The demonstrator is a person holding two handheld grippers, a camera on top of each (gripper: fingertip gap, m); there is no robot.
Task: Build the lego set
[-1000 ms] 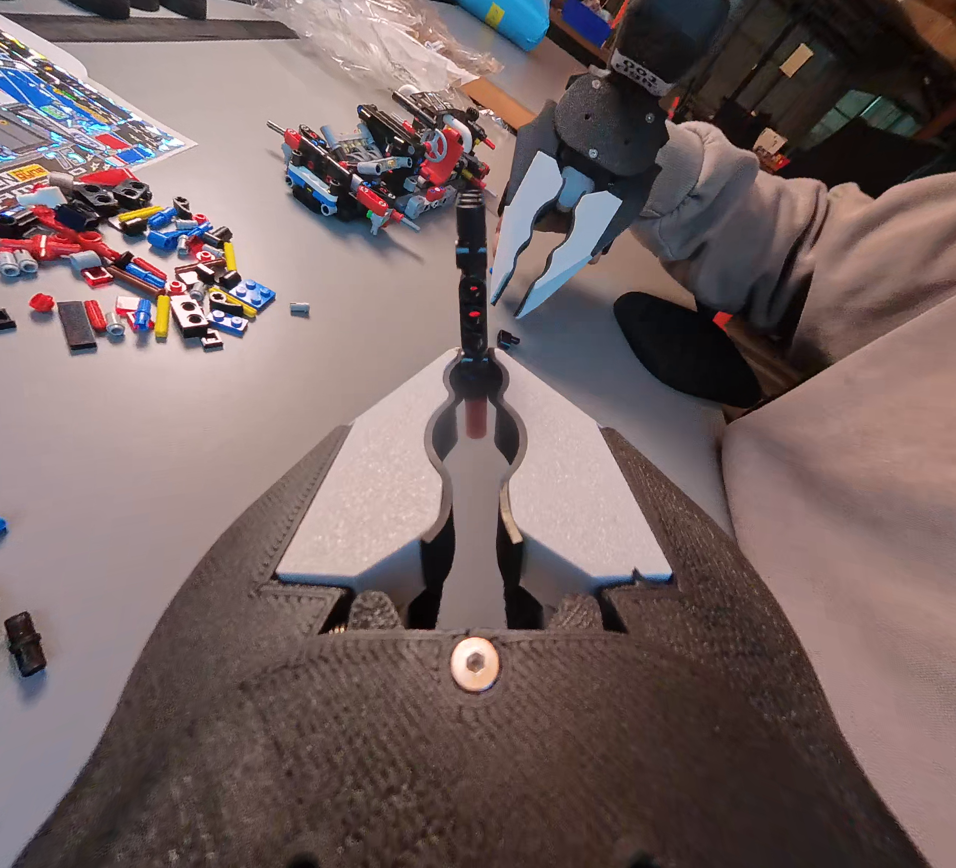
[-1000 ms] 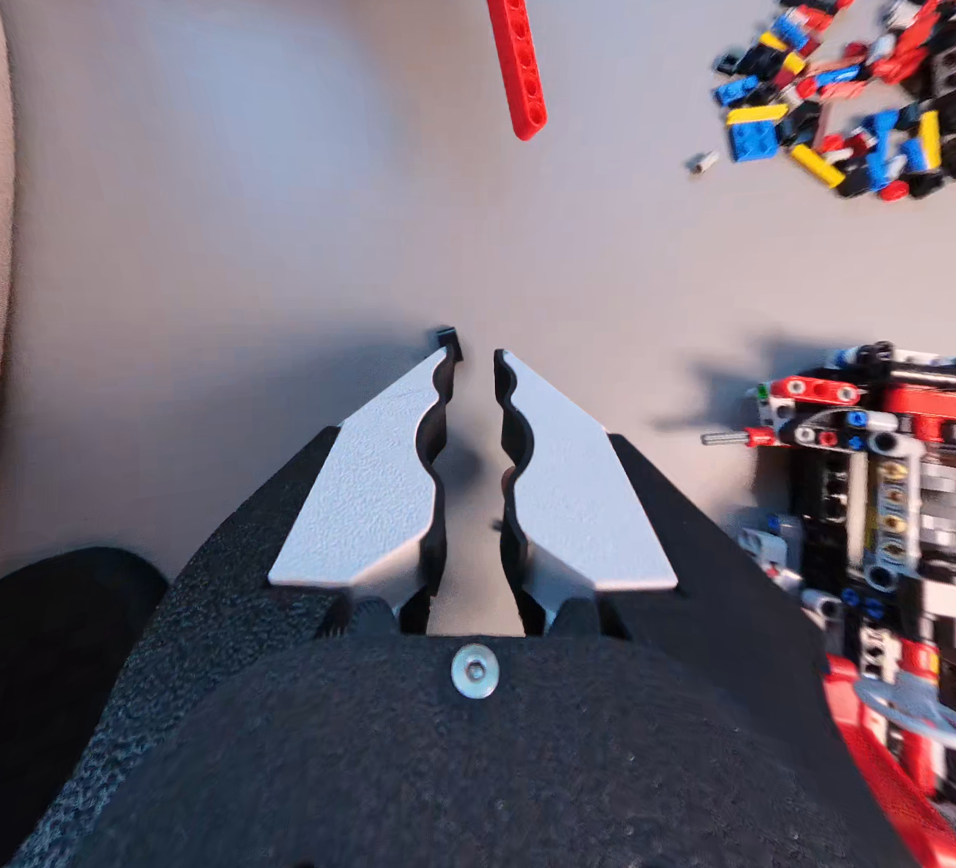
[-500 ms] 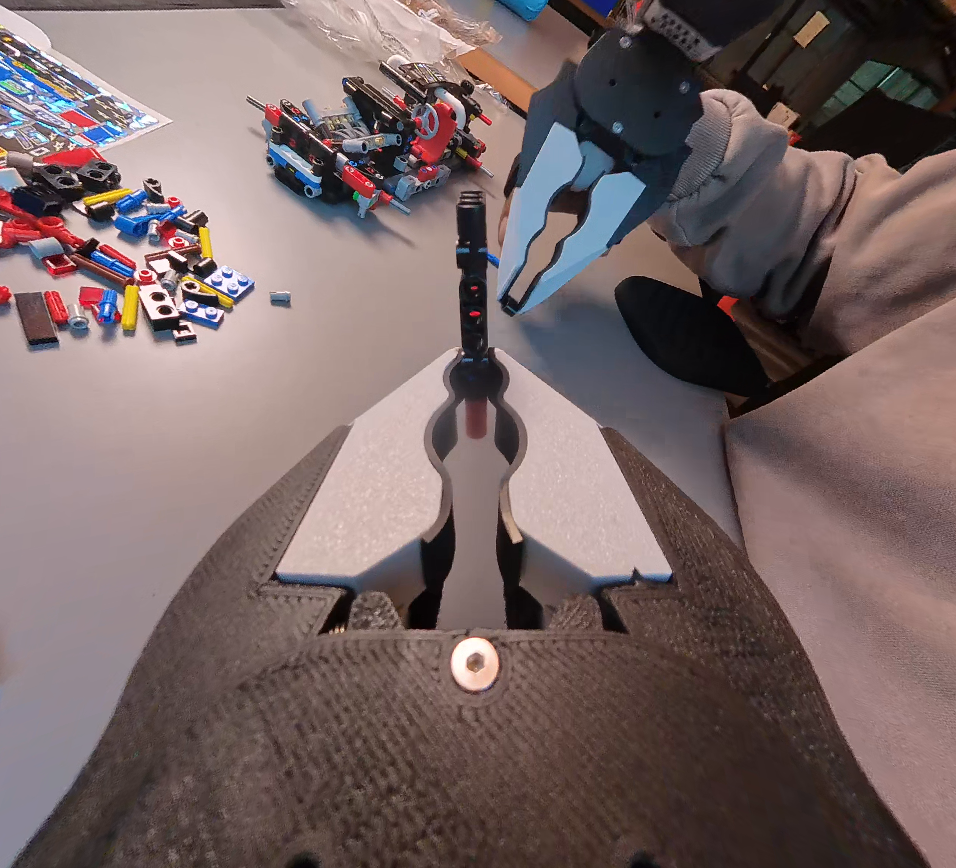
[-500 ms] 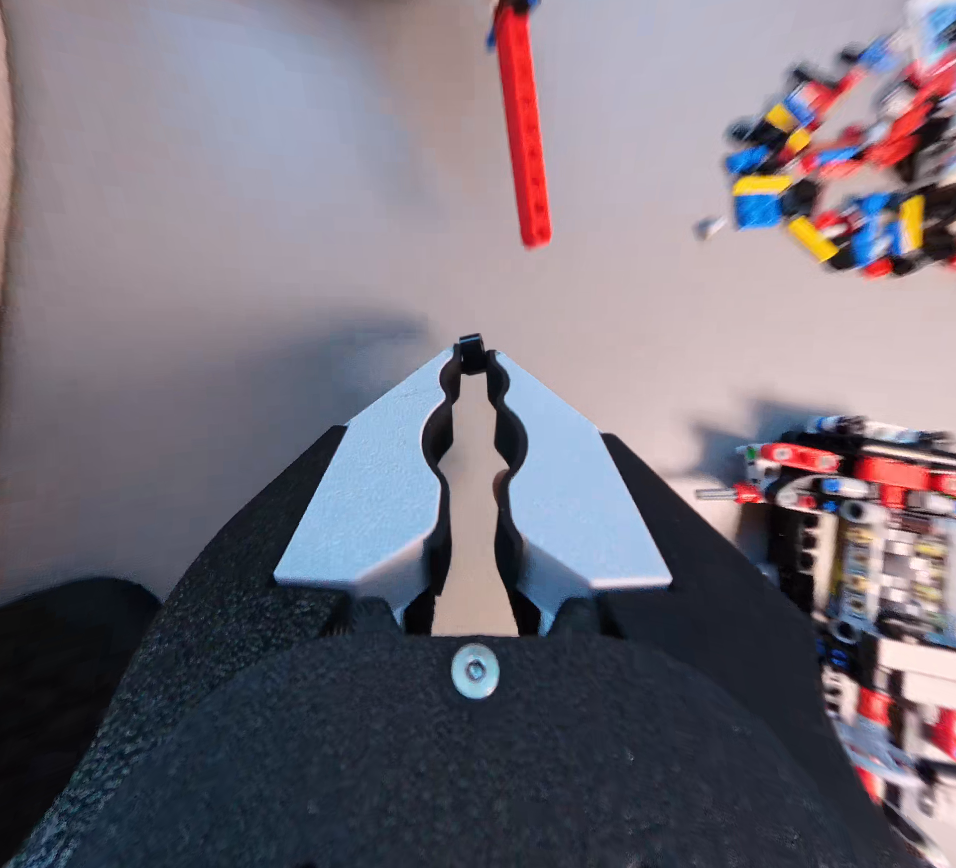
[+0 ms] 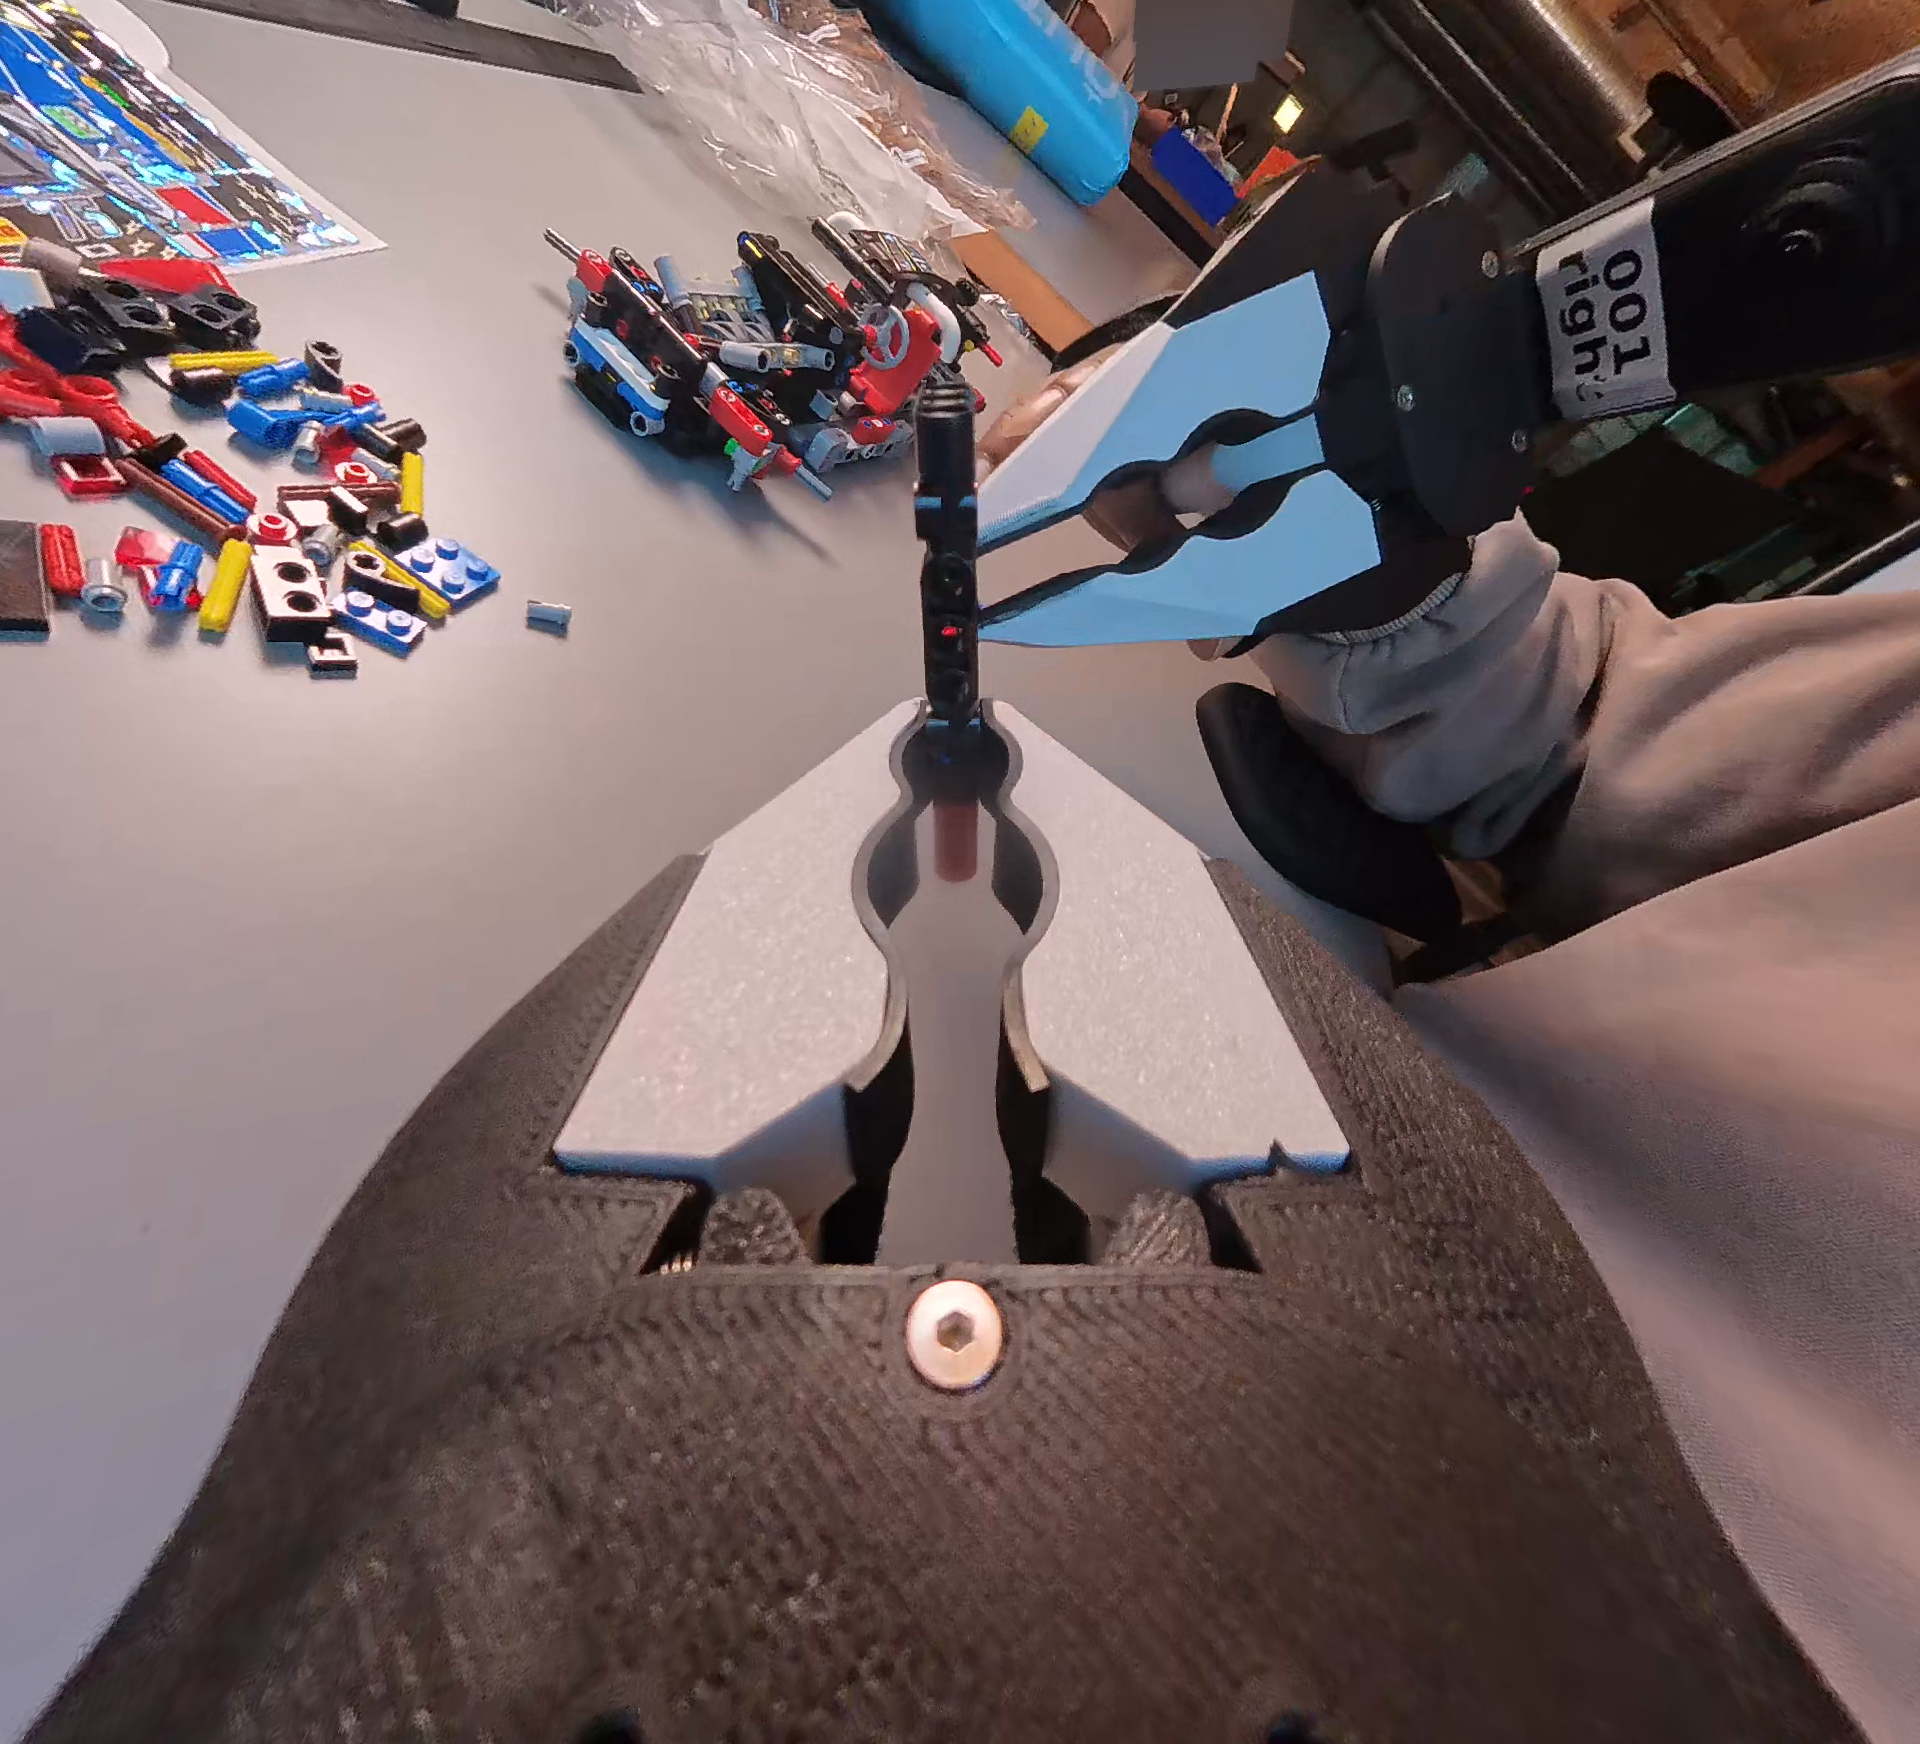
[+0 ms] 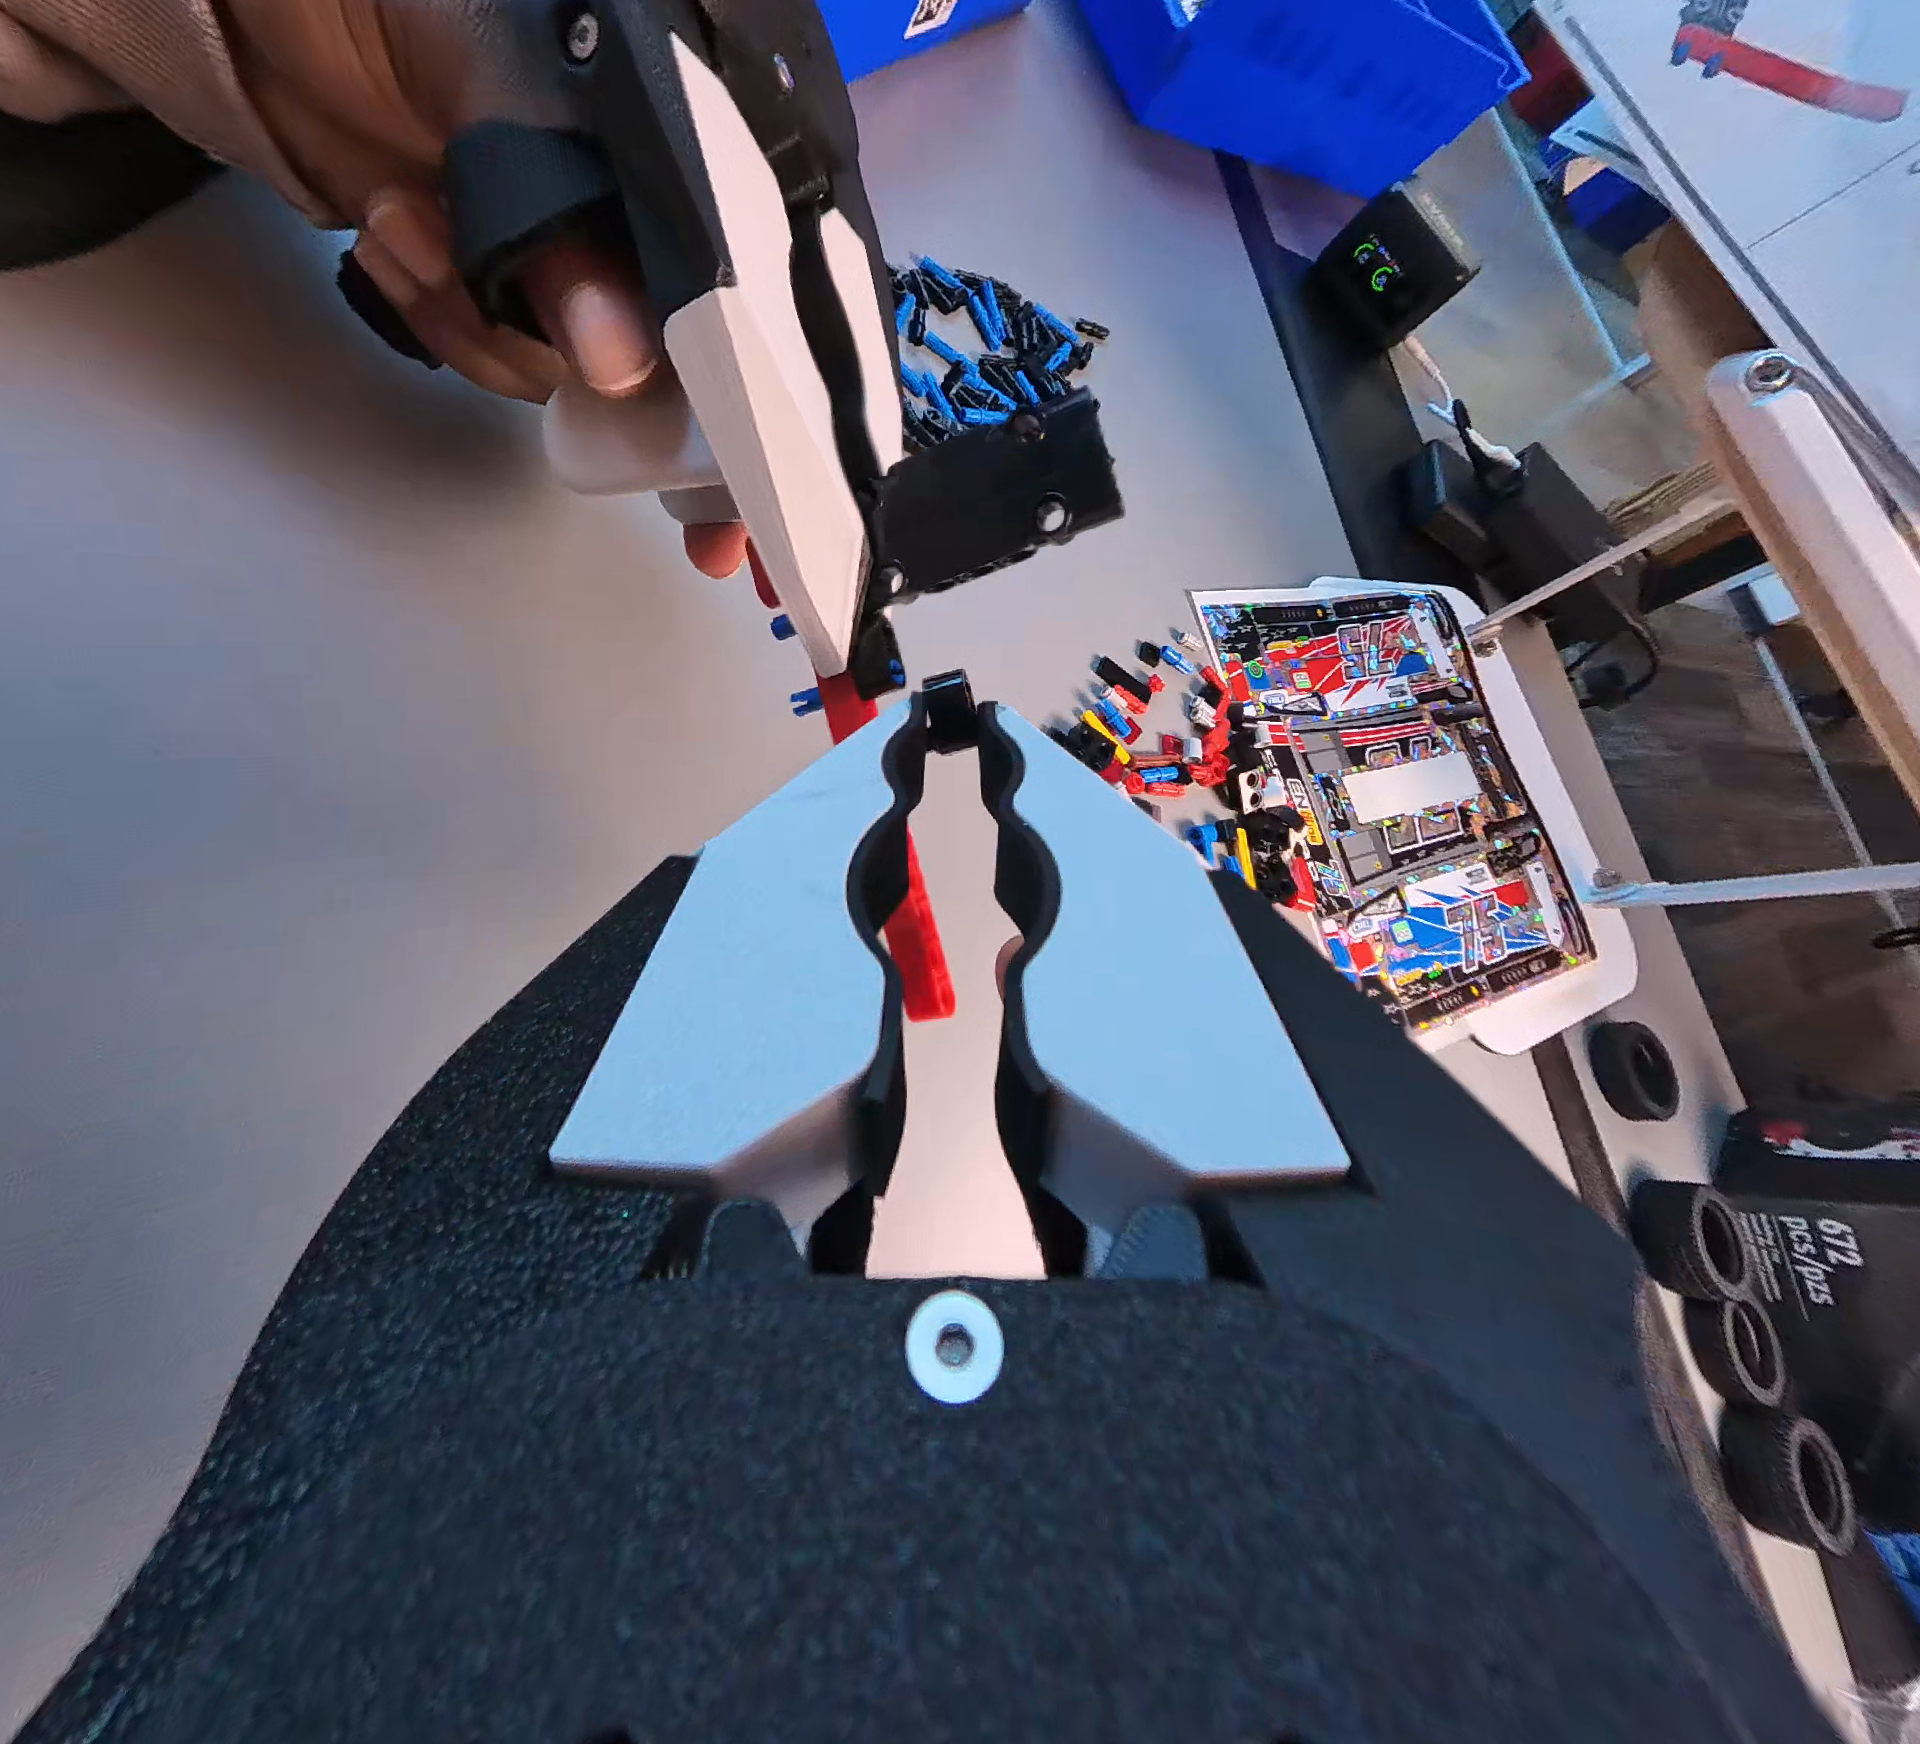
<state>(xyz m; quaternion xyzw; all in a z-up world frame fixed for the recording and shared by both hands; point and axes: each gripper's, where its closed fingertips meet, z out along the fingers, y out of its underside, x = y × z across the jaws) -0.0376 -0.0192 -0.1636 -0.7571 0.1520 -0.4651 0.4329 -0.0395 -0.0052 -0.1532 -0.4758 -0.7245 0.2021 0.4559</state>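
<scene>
Left hand-held gripper (image 5: 951,720) clamped on red beam (image 6: 920,946), held above tabletop (image 5: 312,863). Right hand-held gripper (image 6: 948,715) pinching small black pin (image 6: 948,707) at fingertips, just beside beam. Risk: shallow grip, pin may twist out if misaligned with hole; beam may pivot under push.

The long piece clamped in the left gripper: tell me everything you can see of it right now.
The long beam is a slim studless bar with a row of holes, plastic by its look. Edge-on in the left wrist view it reads black with small red and blue pins; the right wrist view shows its red face and blue pins poking out sideways. The left gripper is shut on one end, holding it above the grey table. The right gripper, pinching a small black piece, sits beside its middle.
</scene>
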